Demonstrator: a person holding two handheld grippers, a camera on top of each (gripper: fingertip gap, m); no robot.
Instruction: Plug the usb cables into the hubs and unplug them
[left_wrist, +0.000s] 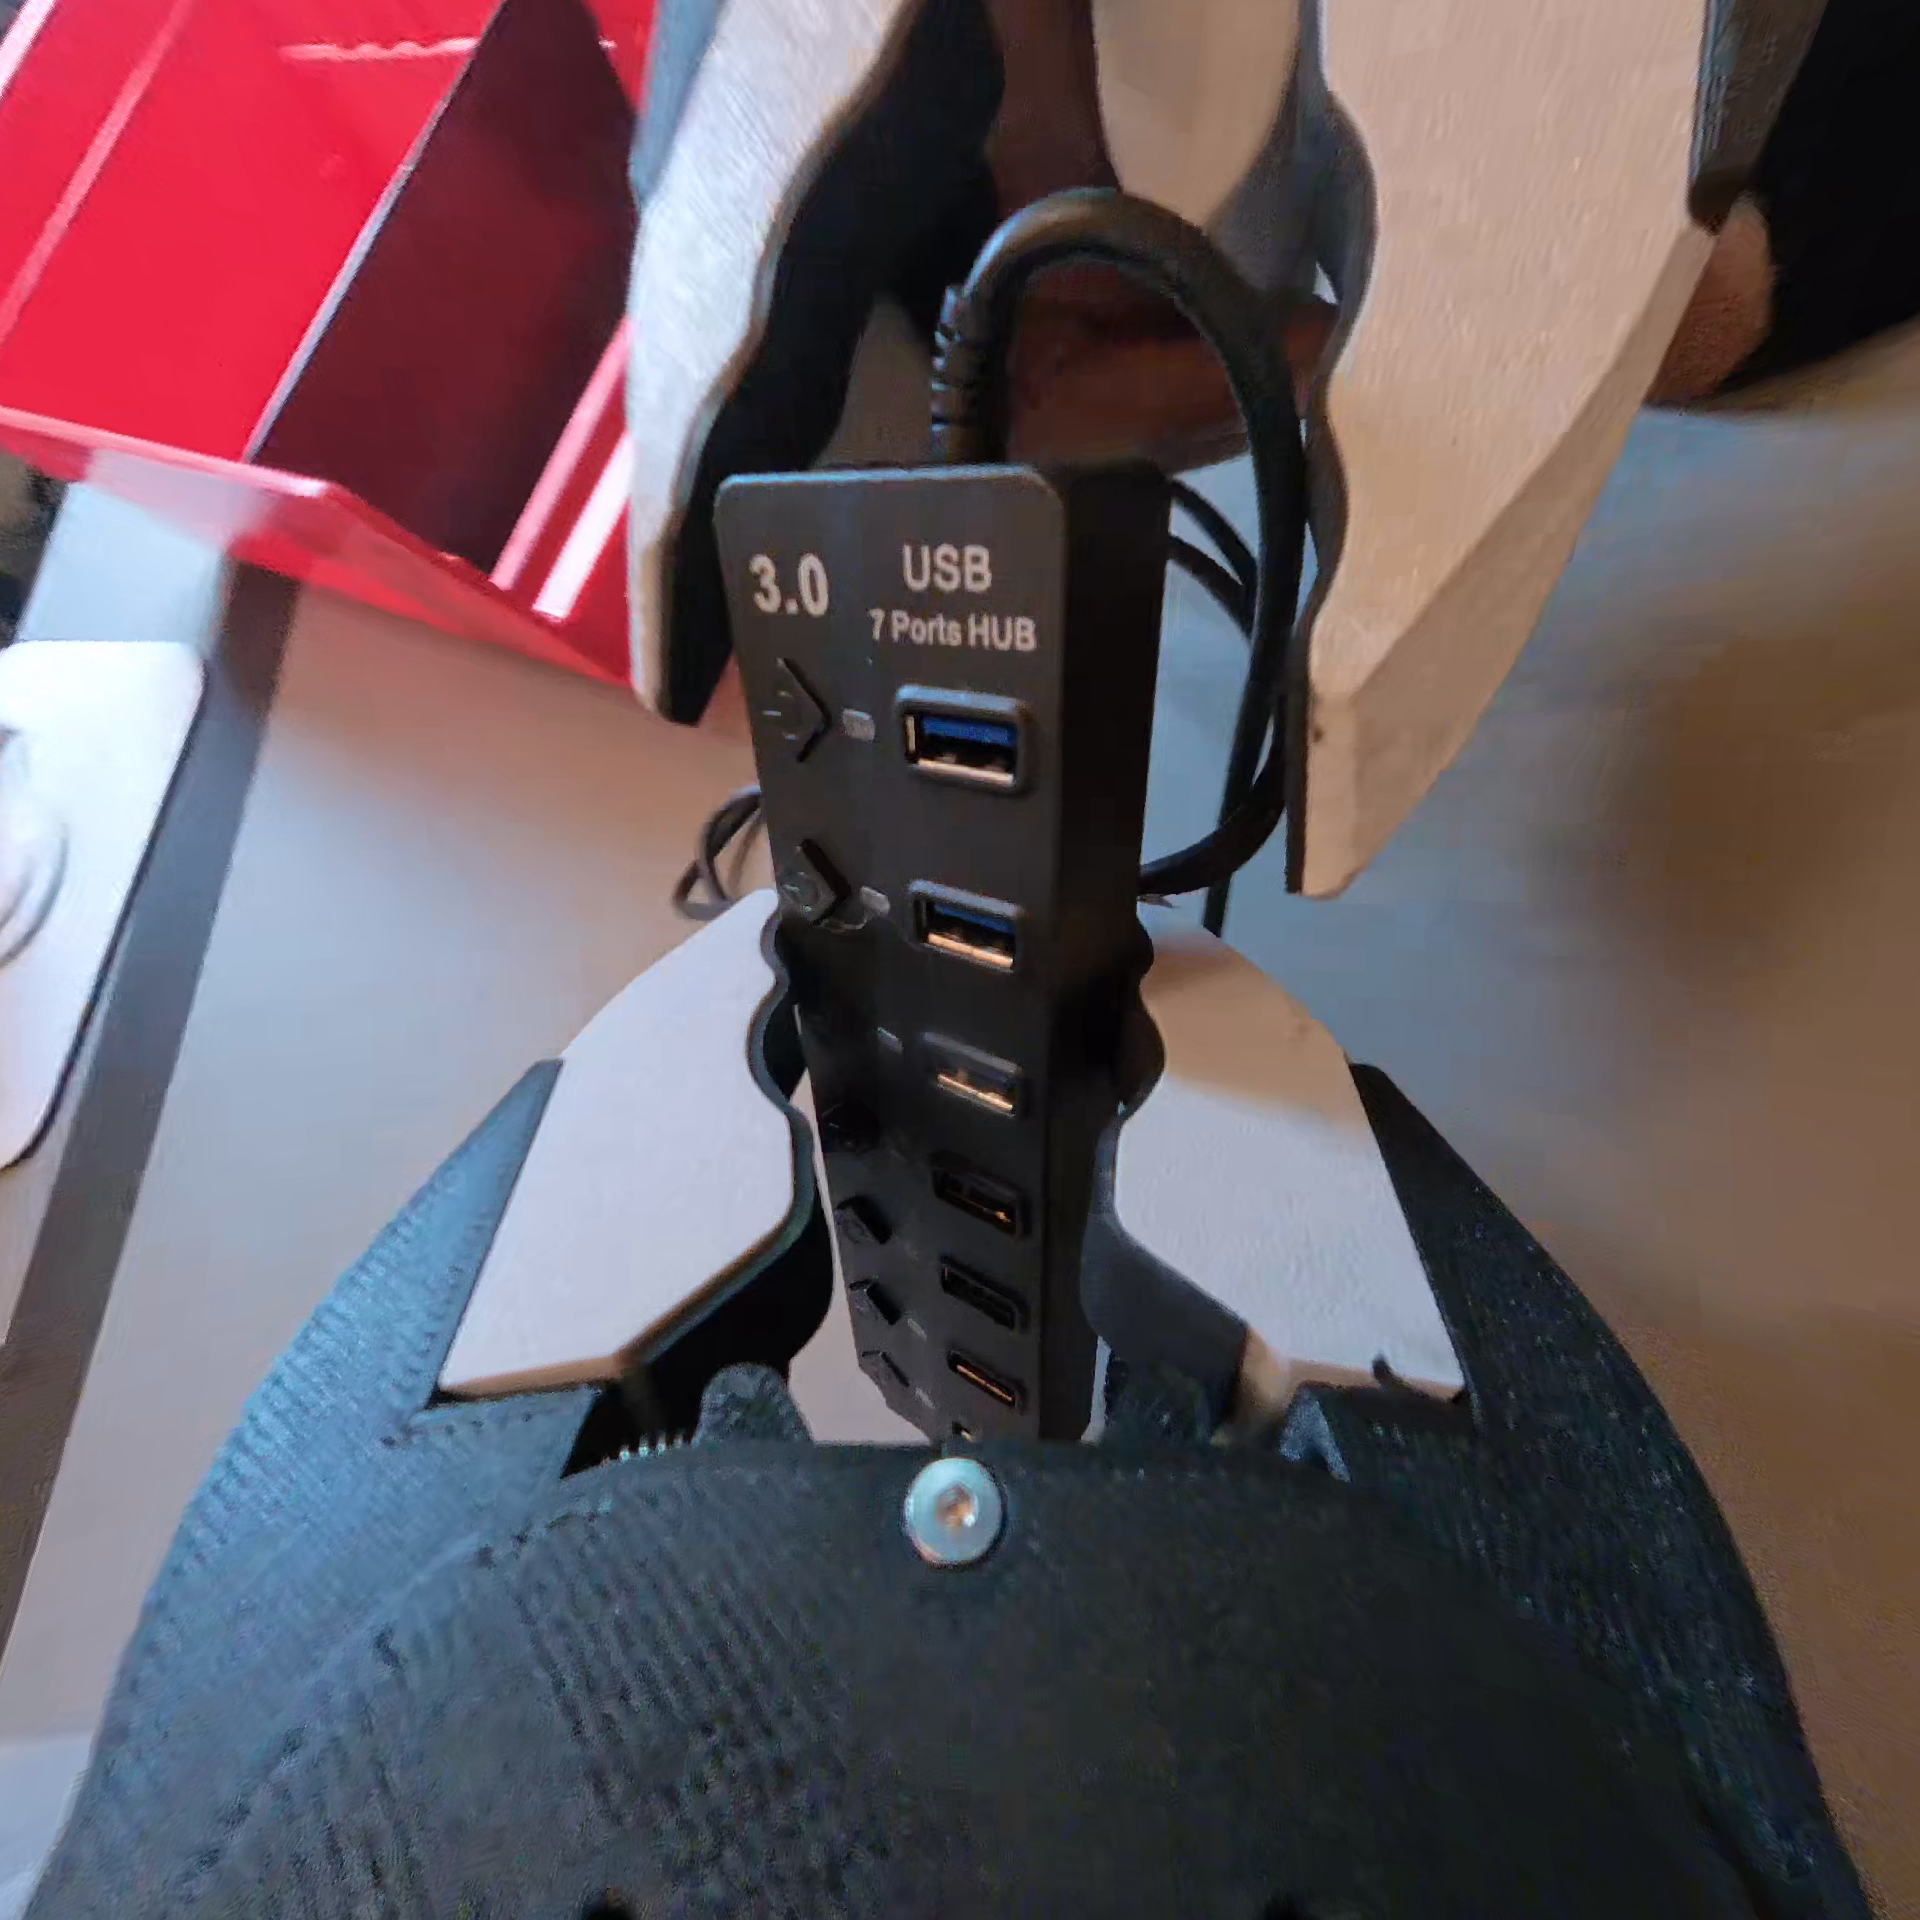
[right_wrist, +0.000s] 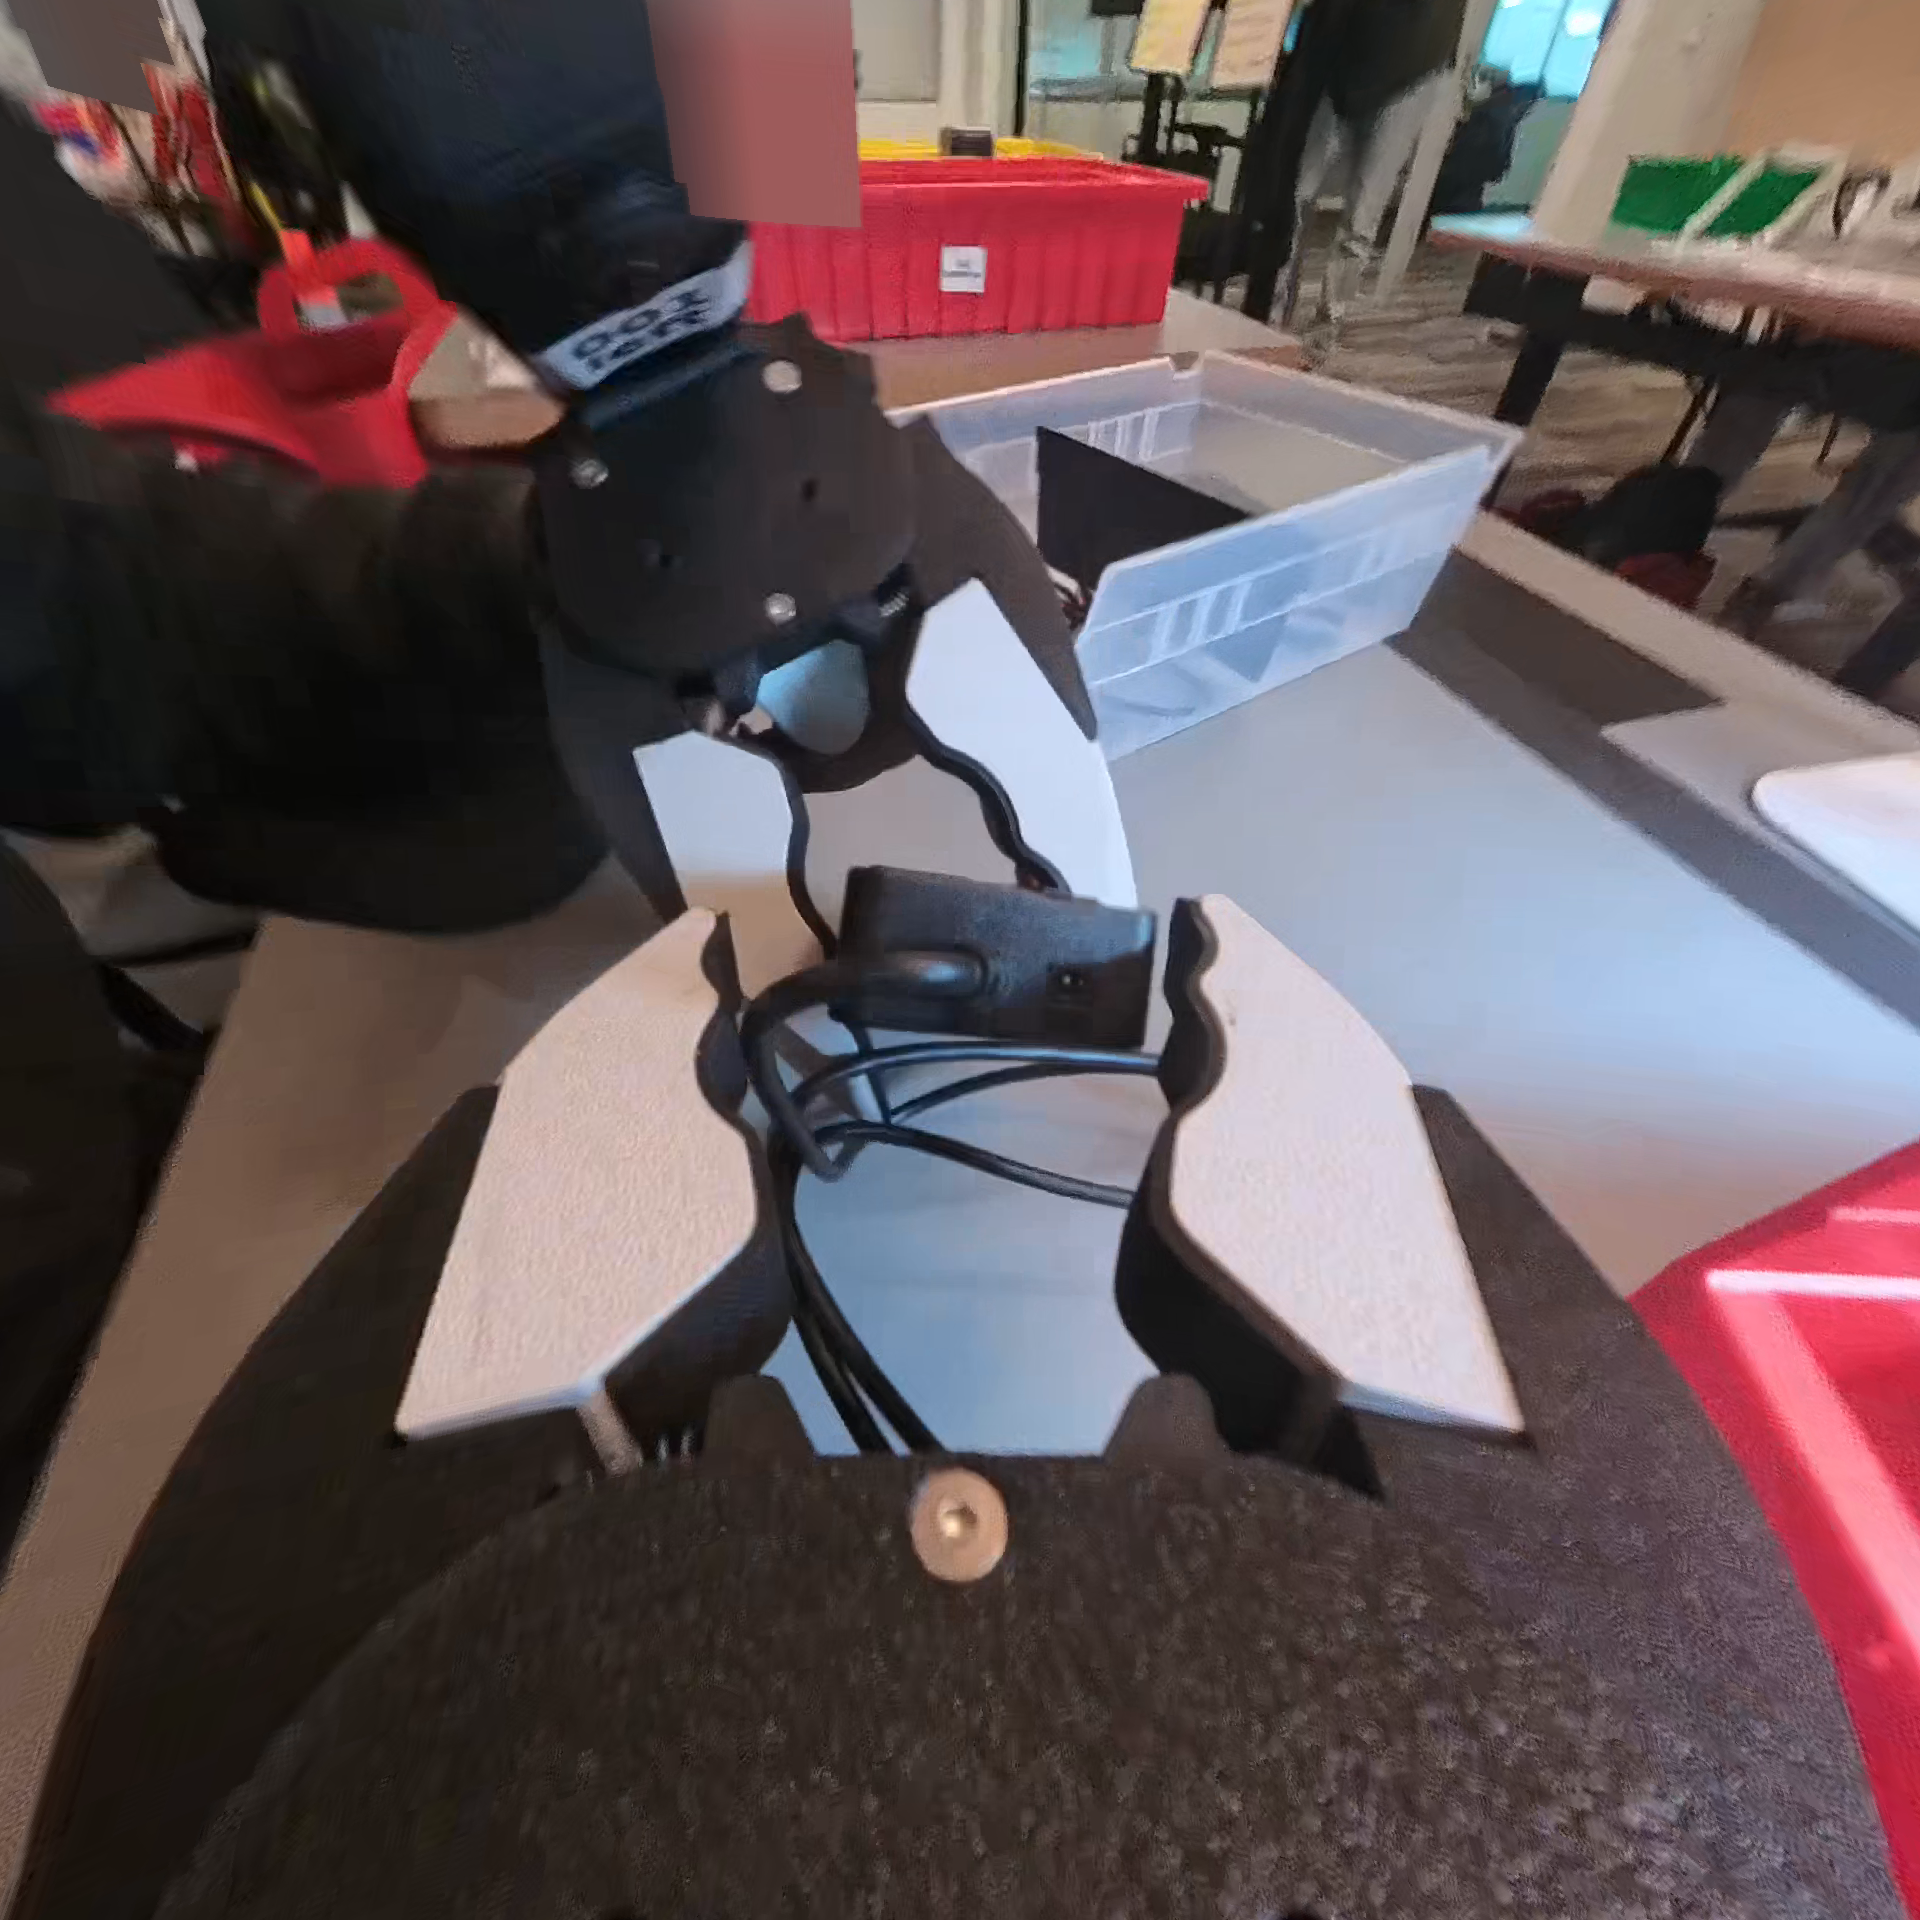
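Note:
A black USB hub (left_wrist: 935, 790) with a row of empty ports is clamped between my left gripper's (left_wrist: 961, 935) fingers, held above the table with its far end pointing away. Its black cable (left_wrist: 1236, 436) leaves the far end and loops back down. My right gripper (right_wrist: 951, 935) is open, its white fingers (right_wrist: 1309, 1174) on either side of the hub's cable end (right_wrist: 1008, 966) without closing on it. It also shows in the left wrist view, where its fingers (left_wrist: 1455, 499) straddle the hub's top. Loose black cable (right_wrist: 987, 1132) lies on the table below.
A red bin (left_wrist: 312, 312) stands near the hub and also shows in the right wrist view (right_wrist: 1818, 1403). A clear plastic bin (right_wrist: 1299, 551) and another red bin (right_wrist: 966, 249) stand farther back. A white pad (right_wrist: 1849, 821) lies past a dark strip of table. There is about 5 cm between the tips of the two grippers.

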